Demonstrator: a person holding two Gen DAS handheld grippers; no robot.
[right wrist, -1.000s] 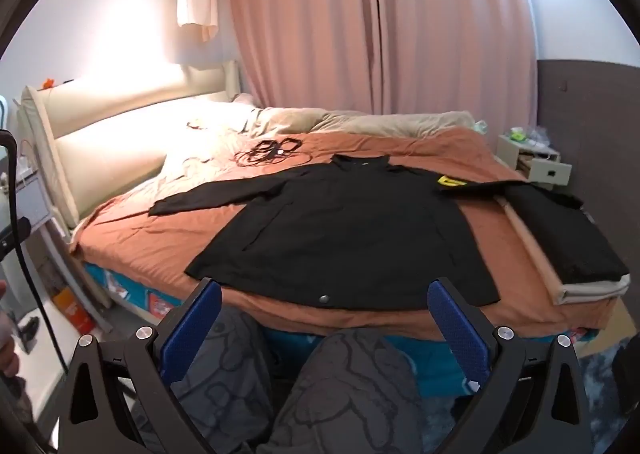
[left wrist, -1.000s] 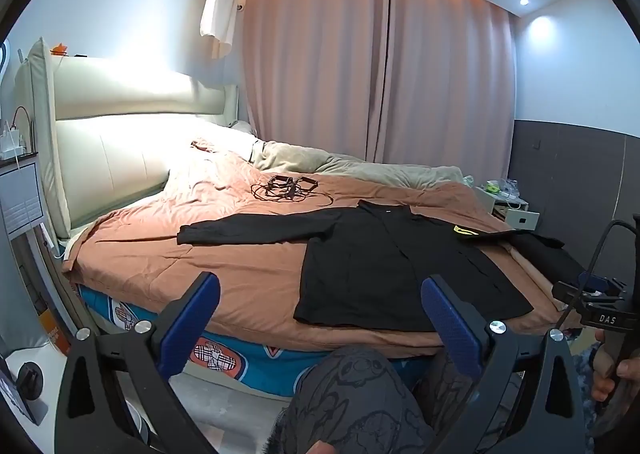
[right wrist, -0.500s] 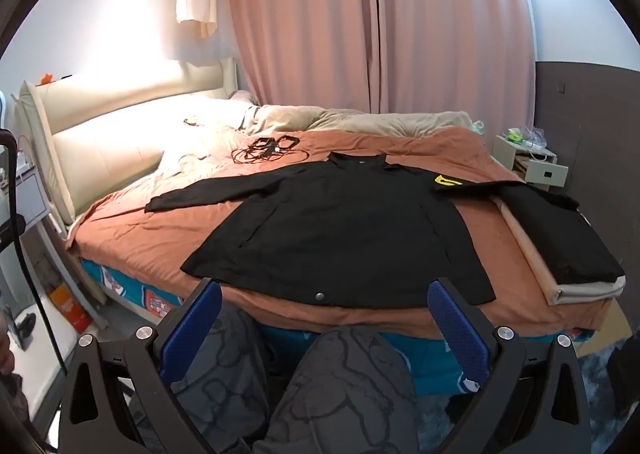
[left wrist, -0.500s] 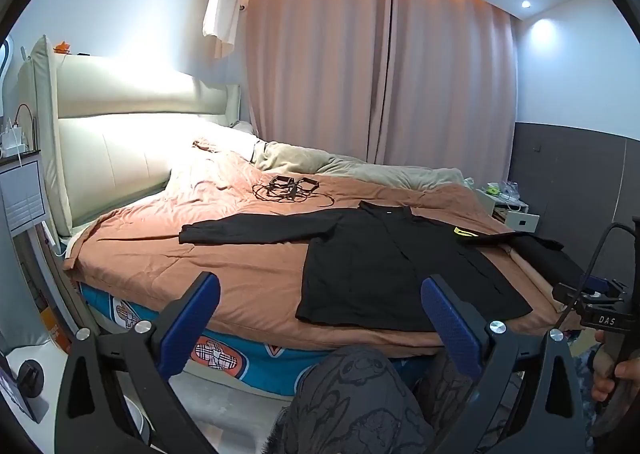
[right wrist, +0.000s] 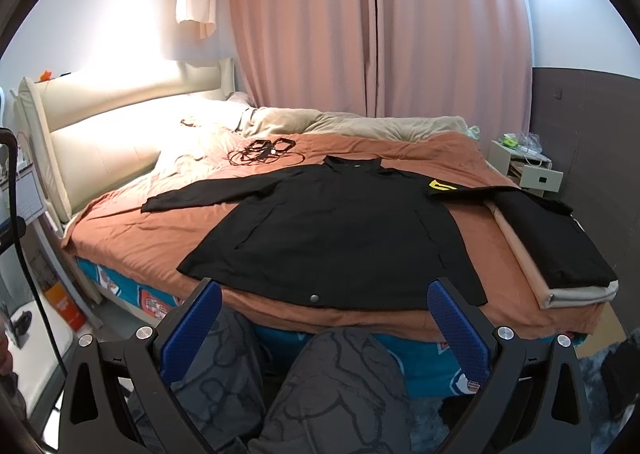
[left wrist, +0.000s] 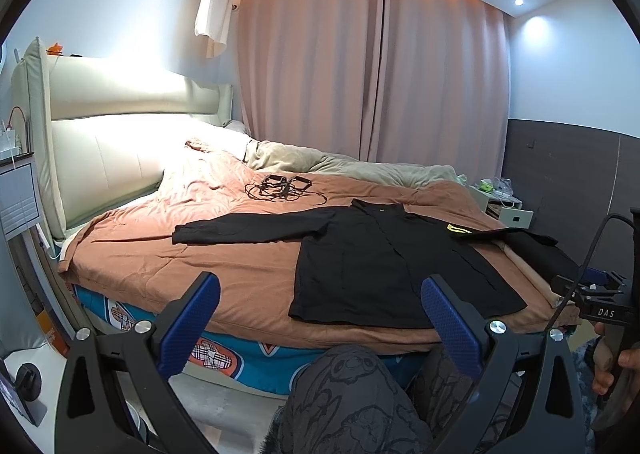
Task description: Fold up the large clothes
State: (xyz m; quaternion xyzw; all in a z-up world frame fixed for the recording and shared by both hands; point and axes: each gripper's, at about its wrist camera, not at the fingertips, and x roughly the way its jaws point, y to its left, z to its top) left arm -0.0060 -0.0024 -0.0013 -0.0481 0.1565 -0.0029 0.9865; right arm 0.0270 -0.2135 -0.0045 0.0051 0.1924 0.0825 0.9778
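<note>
Black long-sleeved fabric jacket (right wrist: pixel 332 230) lies spread flat on the rust-brown bedspread (right wrist: pixel 132 230), ahead of both claws, sleeves out, no fold made yet. Left gripper (left wrist: pixel 320 314) and right gripper (right wrist: pixel 324 314) hang short of its hem, jaws spread, empty. A folded black garment (right wrist: pixel 552 238) sits to the right, seemingly done.
</note>
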